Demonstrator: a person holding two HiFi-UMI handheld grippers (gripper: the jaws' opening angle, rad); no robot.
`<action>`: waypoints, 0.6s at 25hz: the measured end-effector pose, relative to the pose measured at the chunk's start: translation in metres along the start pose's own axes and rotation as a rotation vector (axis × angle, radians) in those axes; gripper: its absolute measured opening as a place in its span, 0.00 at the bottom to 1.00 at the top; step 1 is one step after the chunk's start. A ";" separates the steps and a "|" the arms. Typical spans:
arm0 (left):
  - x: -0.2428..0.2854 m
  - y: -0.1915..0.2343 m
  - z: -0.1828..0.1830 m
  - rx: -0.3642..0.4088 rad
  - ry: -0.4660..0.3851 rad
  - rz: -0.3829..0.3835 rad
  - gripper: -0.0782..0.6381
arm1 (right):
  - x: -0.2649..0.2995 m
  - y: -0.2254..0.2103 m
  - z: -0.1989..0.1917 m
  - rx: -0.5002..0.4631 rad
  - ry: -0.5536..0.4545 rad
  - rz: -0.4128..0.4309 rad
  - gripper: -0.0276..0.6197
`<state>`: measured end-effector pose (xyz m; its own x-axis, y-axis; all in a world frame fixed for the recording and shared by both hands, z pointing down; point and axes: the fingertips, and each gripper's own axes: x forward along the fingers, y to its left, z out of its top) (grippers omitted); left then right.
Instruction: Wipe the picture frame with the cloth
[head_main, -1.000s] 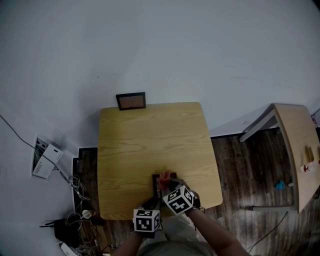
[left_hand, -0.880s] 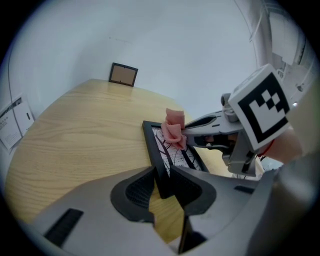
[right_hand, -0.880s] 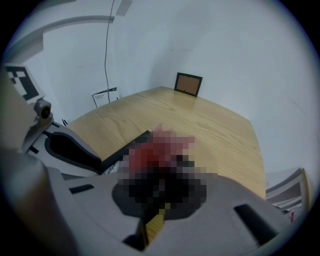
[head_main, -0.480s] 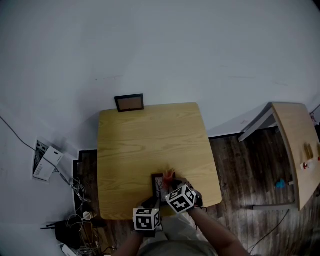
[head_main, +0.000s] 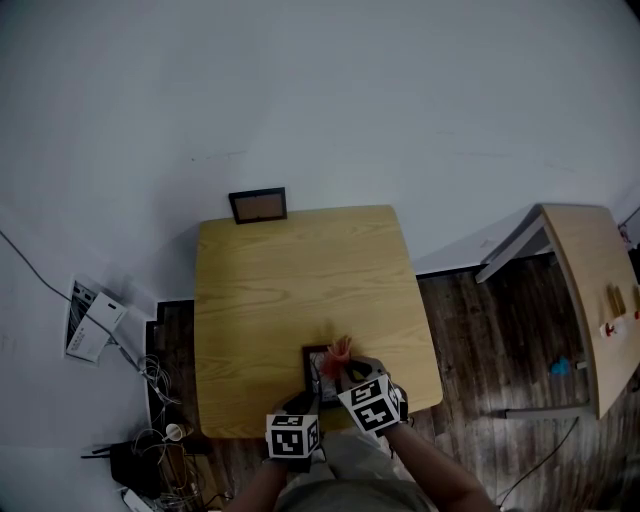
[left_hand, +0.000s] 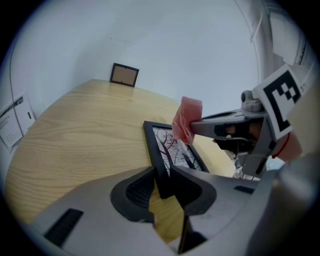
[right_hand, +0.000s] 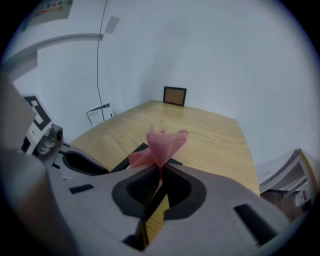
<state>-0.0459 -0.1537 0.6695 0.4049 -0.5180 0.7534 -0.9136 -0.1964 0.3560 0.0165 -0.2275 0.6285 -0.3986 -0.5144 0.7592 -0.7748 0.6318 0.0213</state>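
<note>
Left tool (left_hand: 161, 182) clamped on near edge of frame (left_hand: 172, 150) on worktop (left_hand: 75, 135), right tool (right_hand: 160, 172) pinching cloth (right_hand: 162, 142) by a thin fold just above it; a hard swipe could pull cloth free or skew frame.

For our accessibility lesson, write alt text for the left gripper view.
The left hand-held gripper clamps the edge of a black picture frame on a wooden table, while the right hand-held gripper holds a pink cloth over it.
</note>
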 end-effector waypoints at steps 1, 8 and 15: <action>0.000 0.001 0.000 -0.001 0.001 0.000 0.24 | -0.004 0.003 0.002 0.018 -0.019 0.012 0.06; 0.000 0.001 -0.001 0.000 0.000 0.000 0.24 | -0.019 0.042 0.011 0.059 -0.150 0.122 0.06; 0.001 0.000 0.000 0.000 -0.002 -0.001 0.24 | -0.009 0.067 -0.014 0.033 -0.065 0.196 0.06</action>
<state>-0.0455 -0.1536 0.6702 0.4061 -0.5196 0.7517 -0.9131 -0.1974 0.3568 -0.0247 -0.1723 0.6325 -0.5733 -0.4201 0.7034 -0.6945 0.7047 -0.1451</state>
